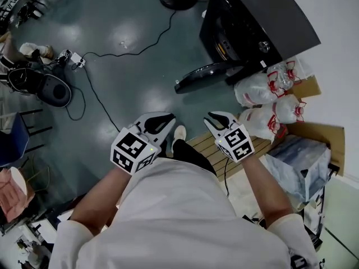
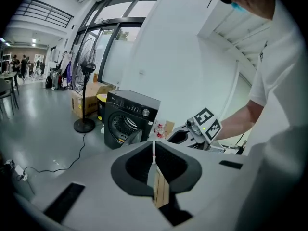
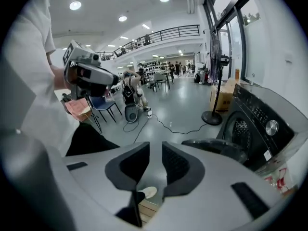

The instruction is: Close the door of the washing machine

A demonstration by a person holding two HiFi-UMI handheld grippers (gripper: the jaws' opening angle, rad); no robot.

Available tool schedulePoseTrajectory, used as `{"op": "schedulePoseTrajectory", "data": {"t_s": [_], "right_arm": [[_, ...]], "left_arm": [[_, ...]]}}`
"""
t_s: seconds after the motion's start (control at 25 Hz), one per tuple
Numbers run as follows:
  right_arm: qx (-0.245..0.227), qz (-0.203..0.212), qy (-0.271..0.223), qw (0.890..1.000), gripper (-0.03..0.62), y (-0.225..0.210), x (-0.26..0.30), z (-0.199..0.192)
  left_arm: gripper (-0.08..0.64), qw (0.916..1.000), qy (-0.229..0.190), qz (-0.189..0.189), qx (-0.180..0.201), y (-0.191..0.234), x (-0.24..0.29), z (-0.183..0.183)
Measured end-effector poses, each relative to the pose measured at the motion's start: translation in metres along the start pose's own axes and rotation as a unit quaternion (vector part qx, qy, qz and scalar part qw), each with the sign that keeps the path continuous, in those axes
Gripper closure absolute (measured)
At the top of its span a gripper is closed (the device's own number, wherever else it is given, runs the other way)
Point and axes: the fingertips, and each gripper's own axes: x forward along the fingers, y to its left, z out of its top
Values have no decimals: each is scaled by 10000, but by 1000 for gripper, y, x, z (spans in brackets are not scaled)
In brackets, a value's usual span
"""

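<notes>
Two grippers are showing in the head view, both held out in front of your body and both empty. The washing machine [image 1: 255,27] is standing ahead and to the right, and its door [image 1: 205,76] is hanging open, its long axis running from the machine's front out toward the left over the floor. The right gripper [image 1: 215,117] is pointing almost straight at the door; the left gripper [image 1: 167,119] is aiming at the door's far end. Both are well apart from it, with the right one looking slightly nearer.

Looking along the left gripper's jaws, you are seeing the pads pressed together with only a thin slit between them and nothing caught there. The machine is sitting beyond and a little left of the tips, its drum opening uncovered.

Looking along the right gripper's jaws, you are seeing them spread, with only floor and your shoe in the gap. The door [image 3: 216,148] is lying just right of the tips and ahead, so I judge this hand is better placed to push it shut.
</notes>
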Motion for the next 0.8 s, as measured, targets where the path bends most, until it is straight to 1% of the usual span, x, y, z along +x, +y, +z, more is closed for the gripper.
{"op": "schedulePoseTrajectory", "data": {"t_s": [0.12,0.2,0.28,0.4,0.48,0.64,0.8], "right_arm": [[-285,-40,303,9991,486,-30,23,-8],[-384,-59,575,9976,481,-49,39,-13],[-515,-121,816,9953,475,-66,54,-13],[-1000,-337,1070,9887,472,-95,76,-7],[-1356,-470,1304,9810,472,-110,91,-6],[-2014,-679,1750,9614,469,-144,119,-6],[-2486,-679,2270,9392,469,-164,145,-21]], "left_arm": [[535,10000,14,-54,-83,14,12,11],[535,9998,9,-105,-184,25,16,17],[535,9997,15,-127,-184,39,21,23],[535,9997,51,-216,-128,63,28,32],[534,9993,93,-337,-107,78,31,38],[535,9979,150,-612,-117,106,44,53],[535,9962,234,-837,-82,135,51,65]]}}
